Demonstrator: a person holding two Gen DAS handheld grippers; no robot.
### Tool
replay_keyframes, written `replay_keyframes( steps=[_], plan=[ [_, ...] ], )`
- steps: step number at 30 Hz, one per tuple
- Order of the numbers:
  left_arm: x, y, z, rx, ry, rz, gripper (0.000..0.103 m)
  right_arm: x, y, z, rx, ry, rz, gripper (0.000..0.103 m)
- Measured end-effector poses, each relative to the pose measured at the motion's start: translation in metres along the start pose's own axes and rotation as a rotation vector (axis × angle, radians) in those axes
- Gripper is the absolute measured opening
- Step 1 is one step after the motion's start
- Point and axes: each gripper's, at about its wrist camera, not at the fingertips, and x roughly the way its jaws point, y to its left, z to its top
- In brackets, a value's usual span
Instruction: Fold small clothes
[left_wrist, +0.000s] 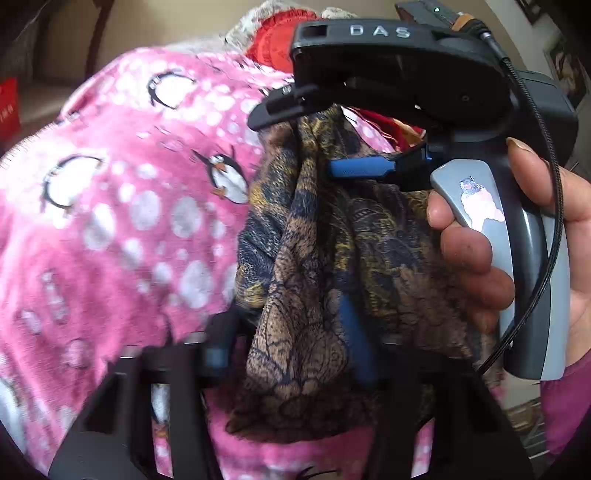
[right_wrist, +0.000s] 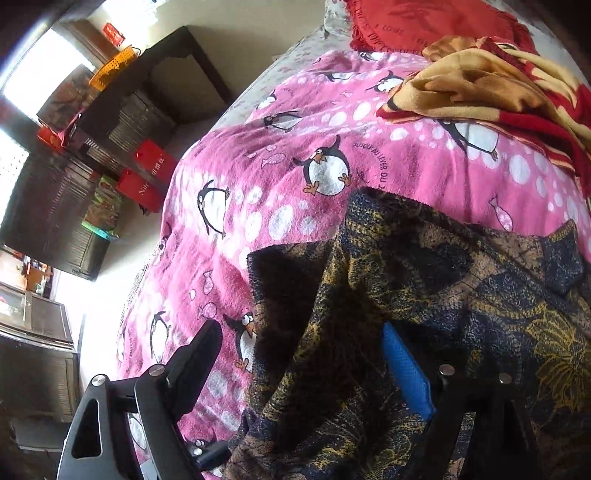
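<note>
A brown, navy and gold patterned garment (left_wrist: 317, 236) hangs bunched over the pink penguin blanket (left_wrist: 129, 221). In the left wrist view my left gripper (left_wrist: 288, 332) is shut on a gathered fold of it, and the blue pad (left_wrist: 356, 332) presses the cloth's right side. Above, a hand (left_wrist: 472, 266) holds my right gripper (left_wrist: 299, 142), whose jaws stand wide with the garment's top edge between them. In the right wrist view the garment (right_wrist: 424, 277) spreads across the blanket (right_wrist: 295, 129). My right gripper (right_wrist: 301, 332) is open, its black finger (right_wrist: 195, 362) off the cloth.
A red cushion (right_wrist: 424, 22) and a rumpled yellow and red blanket (right_wrist: 498, 85) lie at the far end of the bed. Left of the bed stand dark shelves (right_wrist: 122, 110), red bags (right_wrist: 151, 166) and a low cabinet (right_wrist: 37, 350).
</note>
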Motion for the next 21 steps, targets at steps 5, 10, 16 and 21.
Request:
replay_keyframes(
  steps=[5,10,16,21],
  plan=[
    [-0.001,-0.006,0.001,0.015,-0.024,-0.048,0.016,0.013,0.003,0.008,-0.034,0.069,-0.066,0.087],
    [-0.008,-0.024,0.005,0.063,-0.042,-0.042,0.015,0.023,0.006,0.004,-0.072,0.052,-0.169,0.037],
    [-0.011,-0.078,0.019,0.162,-0.049,-0.082,0.013,-0.051,-0.026,-0.015,-0.073,-0.127,-0.038,0.009],
    [-0.014,-0.155,0.022,0.328,-0.032,-0.148,0.013,-0.131,-0.068,-0.041,-0.052,-0.242,-0.024,0.009]
  ],
)
